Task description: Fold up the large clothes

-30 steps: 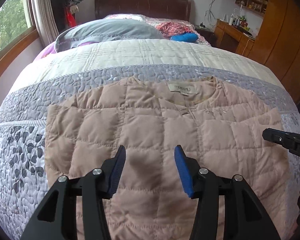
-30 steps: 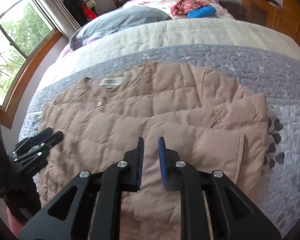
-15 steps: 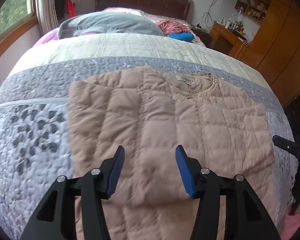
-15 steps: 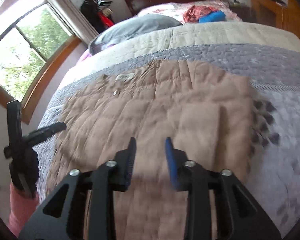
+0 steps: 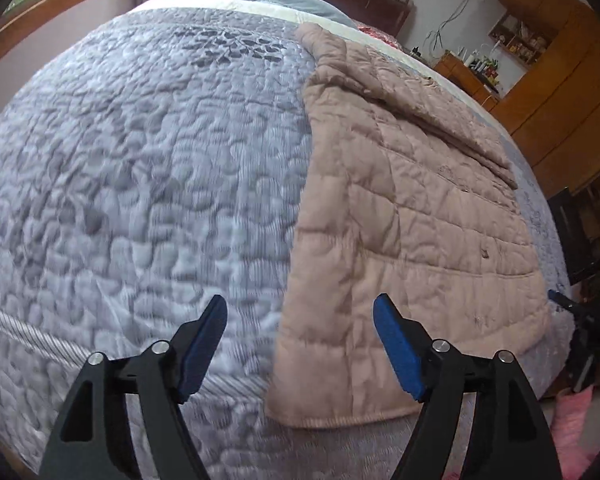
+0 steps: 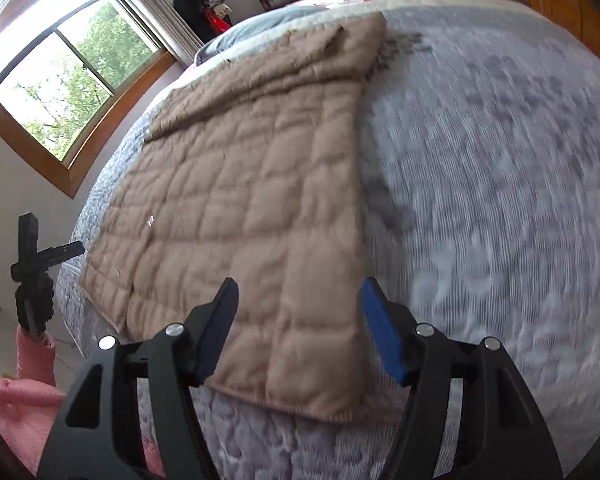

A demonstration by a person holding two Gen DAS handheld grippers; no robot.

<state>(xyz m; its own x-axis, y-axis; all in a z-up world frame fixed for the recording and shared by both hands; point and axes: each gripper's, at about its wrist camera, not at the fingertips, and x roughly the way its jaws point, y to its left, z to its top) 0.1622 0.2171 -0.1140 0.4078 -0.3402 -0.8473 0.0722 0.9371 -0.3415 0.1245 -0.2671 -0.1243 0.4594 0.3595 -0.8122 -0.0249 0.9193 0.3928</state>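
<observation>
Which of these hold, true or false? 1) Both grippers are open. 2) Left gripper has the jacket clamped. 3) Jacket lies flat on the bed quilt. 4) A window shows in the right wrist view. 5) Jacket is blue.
1) True: the left gripper and right gripper both stand open; their jaws have just been opening, with nothing pinched.
2) False: its pads press on nothing; it hangs over the jacket edge and the quilt.
3) True: it lies spread flat on the quilt.
4) True: the window is at upper left.
5) False: the jacket is beige-pink; only the gripper pads are blue.
</observation>
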